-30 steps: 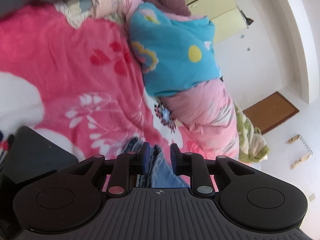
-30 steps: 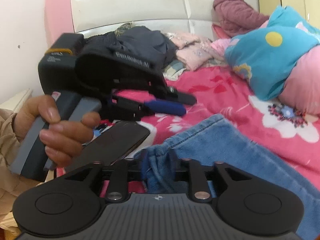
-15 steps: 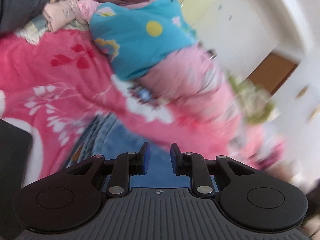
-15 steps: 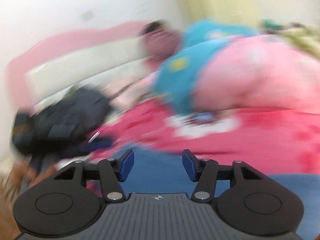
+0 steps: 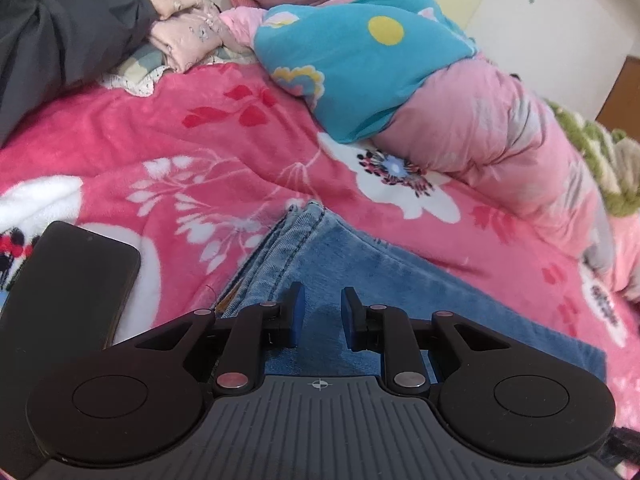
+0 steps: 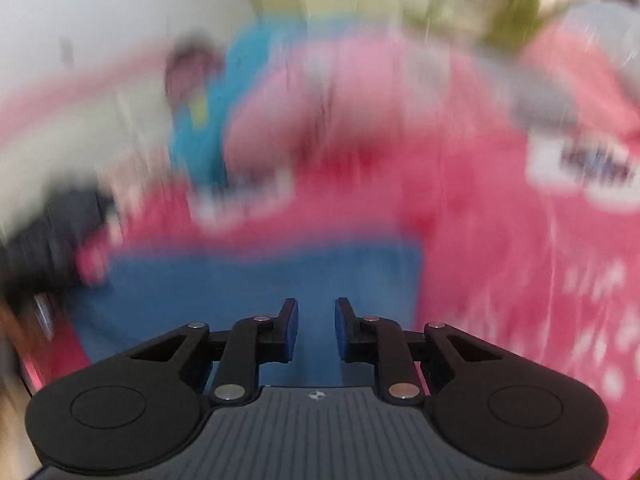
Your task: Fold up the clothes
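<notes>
Directly beneath and ahead of the left tongs, the blue jeans lie flat on a pink floral blanket covering the bed. The left tongs stand narrowly parted over the denim, with fabric visible in the gap; the pads do not appear to press on it. To the left of these tongs rests a black phone, just beside the jeans' stitched seam. Farther ahead and to the right sits a bundled quilt, blue and pink. At the far left lies a dark garment, with folded pale pink clothes next to it.

The right wrist view is heavily blurred. The right tongs are closing, a narrow gap remaining, above the jeans. Nothing is seen pinched between them.
</notes>
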